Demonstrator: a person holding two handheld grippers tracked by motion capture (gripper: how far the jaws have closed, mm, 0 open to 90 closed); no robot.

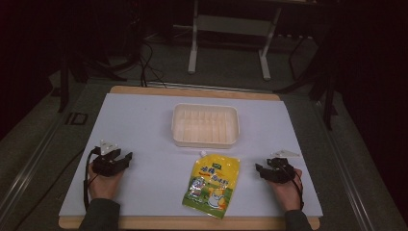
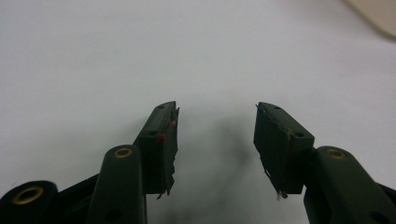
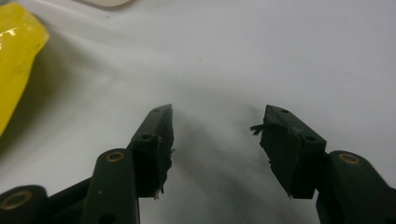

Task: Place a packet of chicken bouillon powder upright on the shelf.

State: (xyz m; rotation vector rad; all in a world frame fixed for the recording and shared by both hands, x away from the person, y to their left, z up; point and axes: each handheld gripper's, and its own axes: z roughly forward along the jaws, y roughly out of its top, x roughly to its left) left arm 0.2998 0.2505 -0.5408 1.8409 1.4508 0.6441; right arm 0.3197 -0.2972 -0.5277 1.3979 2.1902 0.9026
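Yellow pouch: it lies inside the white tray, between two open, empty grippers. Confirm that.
Not inside. The high view shows the yellow pouch flat on the table, apart from the empty white tray, between the open, empty left gripper and right gripper.

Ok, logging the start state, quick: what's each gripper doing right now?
Left gripper: open, holding nothing, over the bare white table.
Right gripper: open, holding nothing, beside the yellow pouch.
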